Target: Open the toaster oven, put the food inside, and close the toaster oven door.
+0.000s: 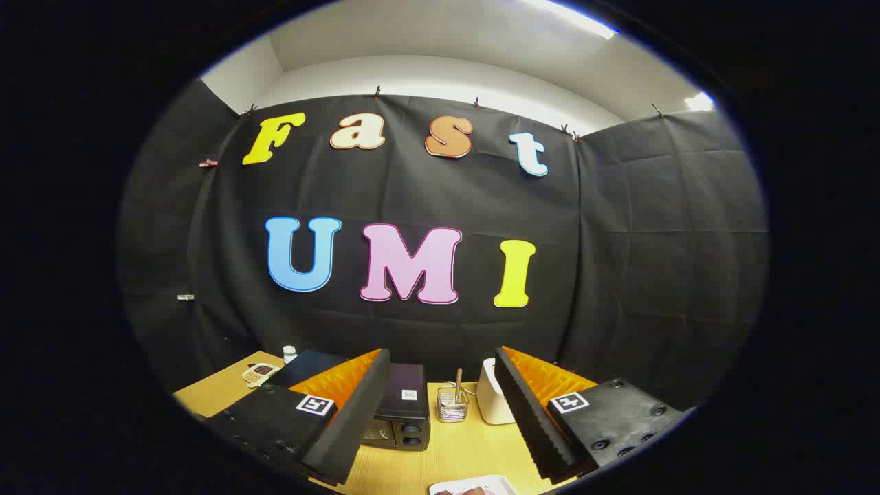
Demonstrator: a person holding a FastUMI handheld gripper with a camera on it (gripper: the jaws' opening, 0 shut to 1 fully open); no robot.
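Nearest us, a white plate (474, 486) lay on the wooden surface (467, 447) between the tongs (440, 440), which we held spread wide, gripping nothing. Just ahead of them stood the dark toaster oven (402, 409), its knobbed front facing us; its top carried a small label too small to read. Beside it stood a wire holder (452, 405) and a white container (491, 402).

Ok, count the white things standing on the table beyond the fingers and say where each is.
2 that I can make out: a small white bottle far back behind the black toaster oven, and a white container beside the wire basket. The open fingers may hide others.
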